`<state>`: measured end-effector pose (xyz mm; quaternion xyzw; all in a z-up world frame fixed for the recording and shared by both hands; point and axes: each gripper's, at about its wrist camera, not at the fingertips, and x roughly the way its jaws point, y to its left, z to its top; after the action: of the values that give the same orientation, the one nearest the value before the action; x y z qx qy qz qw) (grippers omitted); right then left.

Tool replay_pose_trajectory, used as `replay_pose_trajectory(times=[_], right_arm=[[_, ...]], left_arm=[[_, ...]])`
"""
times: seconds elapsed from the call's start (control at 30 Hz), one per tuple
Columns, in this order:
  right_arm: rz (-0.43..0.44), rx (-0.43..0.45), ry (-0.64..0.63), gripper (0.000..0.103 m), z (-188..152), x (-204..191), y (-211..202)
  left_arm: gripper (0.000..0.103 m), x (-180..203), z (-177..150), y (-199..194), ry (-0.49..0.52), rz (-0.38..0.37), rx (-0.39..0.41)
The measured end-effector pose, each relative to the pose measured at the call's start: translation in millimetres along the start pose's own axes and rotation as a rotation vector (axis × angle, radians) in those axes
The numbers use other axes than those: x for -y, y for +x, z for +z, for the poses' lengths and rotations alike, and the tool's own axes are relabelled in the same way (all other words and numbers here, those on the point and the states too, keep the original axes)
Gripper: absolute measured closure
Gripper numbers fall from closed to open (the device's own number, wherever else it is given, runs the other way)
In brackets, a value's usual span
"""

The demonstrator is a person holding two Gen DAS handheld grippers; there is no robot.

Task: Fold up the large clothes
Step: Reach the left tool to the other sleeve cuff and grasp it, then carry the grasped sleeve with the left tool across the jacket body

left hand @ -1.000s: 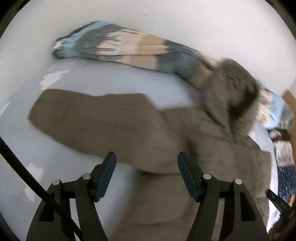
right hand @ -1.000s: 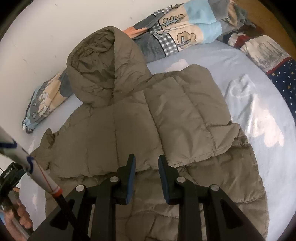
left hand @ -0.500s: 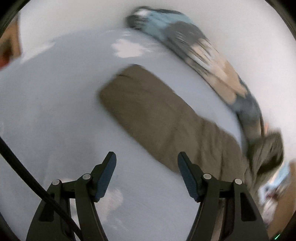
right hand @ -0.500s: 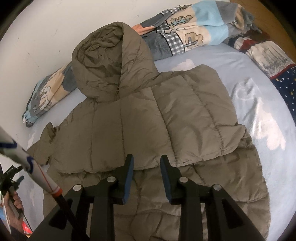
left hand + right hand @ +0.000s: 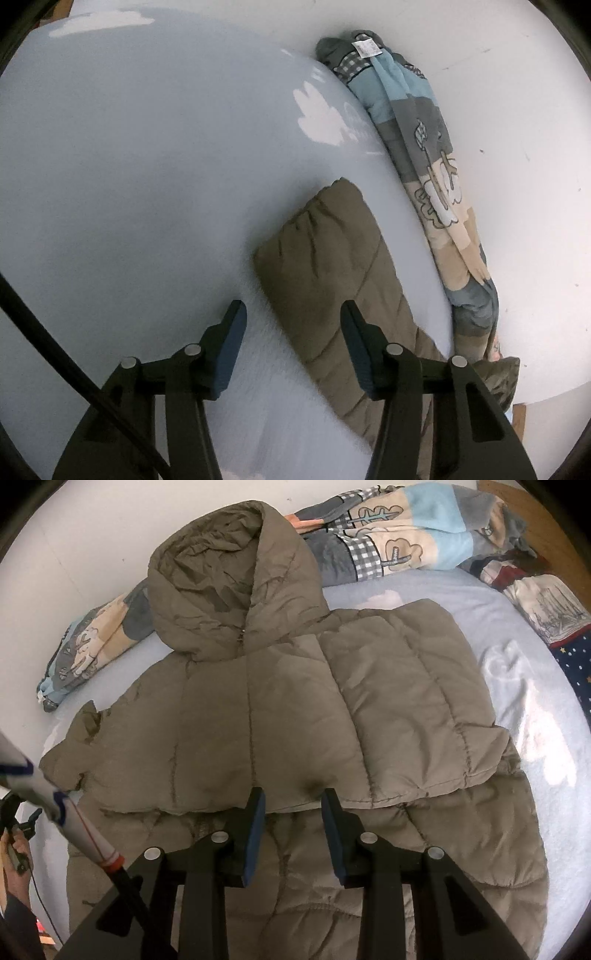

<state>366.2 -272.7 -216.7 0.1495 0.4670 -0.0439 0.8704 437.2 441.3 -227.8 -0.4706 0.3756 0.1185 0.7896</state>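
Jacket [image 5: 295,709] lies flat on the bed [image 5: 517,686], centre frame, one sleeve already folded across its chest. My left tool [image 5: 291,336] has just been closing, jaws still apart and straddling the other sleeve [image 5: 332,266] for its fold; previously it overlooked the chest. My right tool [image 5: 291,808] hovers released, slightly wider.

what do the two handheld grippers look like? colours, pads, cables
Both grippers, left and right, are black plastic frames with silver rivets and two fingers faced in dark blue pads. A black cable crosses the left view. A white rod with blue and red bands crosses the right view.
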Motion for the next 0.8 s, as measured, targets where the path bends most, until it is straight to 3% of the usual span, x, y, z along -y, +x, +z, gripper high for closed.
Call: replay_pose_trajectory(times=[0.27, 0.37, 0.43, 0.53, 0.7, 0.8], right_arm=[[-0.007, 0.005, 0.002, 0.069, 1.3, 2.8, 3.6], [-0.008, 0.011, 0.0, 0.069, 2.1, 4.4, 3.7], [-0.007, 0.013, 0.007, 0.069, 2.5, 6.3, 3.9], [0.0, 0.013, 0.023, 0.069, 2.9, 9.6, 2.8], [0.022, 0.036, 0.056, 0.069, 5.5, 14.8, -7.3], [0.038, 0.055, 0.086, 0.068, 8.4, 19.8, -15.9]], left_arm=[[0.051, -1.0, 3.2, 14.3, -0.045, -0.023, 0.043], [0.075, 5.6, 2.4, 13.2, -0.025, 0.014, 0.075], [0.082, 10.7, 1.4, 12.0, -0.008, 0.031, 0.095], [0.084, 22.6, -1.2, 5.1, 0.02, 0.032, 0.121], [0.086, 56.1, -7.6, -19.4, 0.1, -0.036, 0.163], [0.086, 96.1, -22.0, -45.4, 0.178, -0.094, 0.19]])
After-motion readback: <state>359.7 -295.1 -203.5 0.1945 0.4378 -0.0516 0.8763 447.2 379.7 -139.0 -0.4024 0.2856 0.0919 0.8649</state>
